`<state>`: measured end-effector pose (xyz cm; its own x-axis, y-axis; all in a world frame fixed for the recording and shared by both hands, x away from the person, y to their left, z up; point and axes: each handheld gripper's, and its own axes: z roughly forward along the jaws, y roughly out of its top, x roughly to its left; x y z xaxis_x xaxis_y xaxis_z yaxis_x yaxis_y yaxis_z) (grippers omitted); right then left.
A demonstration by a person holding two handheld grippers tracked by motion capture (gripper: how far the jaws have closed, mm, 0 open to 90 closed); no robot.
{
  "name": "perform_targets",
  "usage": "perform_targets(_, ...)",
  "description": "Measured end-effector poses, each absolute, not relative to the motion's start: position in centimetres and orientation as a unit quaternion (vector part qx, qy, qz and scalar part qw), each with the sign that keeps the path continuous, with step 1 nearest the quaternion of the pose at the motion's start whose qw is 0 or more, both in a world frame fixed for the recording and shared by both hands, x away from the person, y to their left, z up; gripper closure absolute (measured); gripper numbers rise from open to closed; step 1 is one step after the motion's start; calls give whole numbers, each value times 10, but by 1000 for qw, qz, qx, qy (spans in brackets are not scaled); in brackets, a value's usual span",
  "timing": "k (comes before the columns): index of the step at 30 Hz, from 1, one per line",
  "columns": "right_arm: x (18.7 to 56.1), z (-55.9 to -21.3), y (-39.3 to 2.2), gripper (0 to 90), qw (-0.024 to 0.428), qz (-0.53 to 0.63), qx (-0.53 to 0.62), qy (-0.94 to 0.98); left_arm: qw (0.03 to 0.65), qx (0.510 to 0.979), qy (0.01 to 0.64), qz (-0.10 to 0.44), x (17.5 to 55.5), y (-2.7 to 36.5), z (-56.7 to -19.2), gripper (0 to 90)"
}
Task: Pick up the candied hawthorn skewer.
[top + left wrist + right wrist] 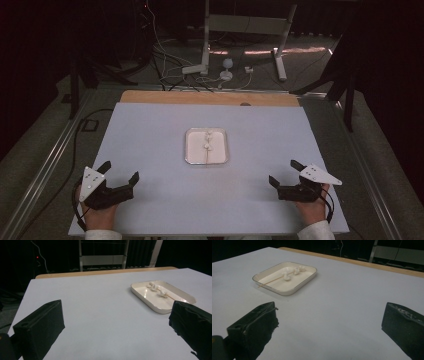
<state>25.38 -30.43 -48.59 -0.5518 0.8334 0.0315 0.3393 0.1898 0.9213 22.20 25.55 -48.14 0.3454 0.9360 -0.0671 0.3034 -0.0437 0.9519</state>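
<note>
- Both grippers rest near the front edge of the table, well apart from each other. Left gripper jaws spread wide, nothing between them. Right gripper the same: released, empty.
- Target looks like the skewer in the white tray, centre of the table, between the two grippers and farther out. Small white pieces sit threaded on its far half.
- Risk: the skewer is thin and lies flat on the tray floor; wide pads may slip off it or just push it along.
- Risk: the raised tray rim blocks a low approach; a jaw catching it would likely slide or tip the light tray.
- Risk: pinching at the white pieces could squash them or strip them off the stick.
- Surroundings: the path to the tray is free. Wood strip at the far edge; cables and stand legs on the floor beyond, out of reach.
</note>
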Motion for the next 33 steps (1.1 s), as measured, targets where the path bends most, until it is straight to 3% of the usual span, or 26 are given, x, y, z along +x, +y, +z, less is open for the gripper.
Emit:
perform_targets(17, 250, -488, -308, 0, 249, 508, 379, 732, 493, 647, 484, 321, 220, 257, -482, 4)
perform_targets(33, 249, -489, -308, 0, 259, 496, 380, 737, 483, 666, 489, 290, 237, 243, -469, 4)
